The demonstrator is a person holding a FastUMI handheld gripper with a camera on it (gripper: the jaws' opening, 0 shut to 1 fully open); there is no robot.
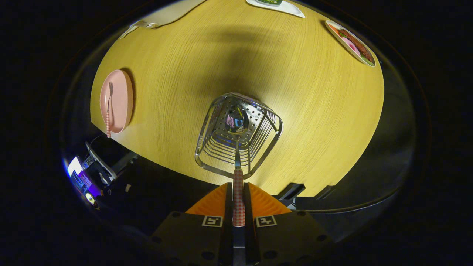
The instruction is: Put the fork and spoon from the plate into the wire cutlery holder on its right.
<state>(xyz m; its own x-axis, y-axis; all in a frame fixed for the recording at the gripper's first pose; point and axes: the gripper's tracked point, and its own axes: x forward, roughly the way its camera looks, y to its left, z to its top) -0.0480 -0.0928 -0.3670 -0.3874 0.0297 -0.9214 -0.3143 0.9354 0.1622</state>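
My gripper (238,188) is shut on the spoon (238,192), pinching its red-checked handle between both fingers. The spoon points straight ahead, and its shiny bowl hangs inside the wire cutlery holder (207,125), above the perforated bottom. The holder stands on the wooden table just ahead of the fingers, seen from above. Far to the left of it sits the pink plate (122,98) near the table's edge. The fork (109,107) lies on that plate, tines away from me, its checked handle sticking out over the rim.
The round wooden table (303,111) ends just ahead of the fingers. At its far side lie a dish with food (351,42) and a white tray (286,7). Lit equipment (87,177) stands below the table edge at the left.
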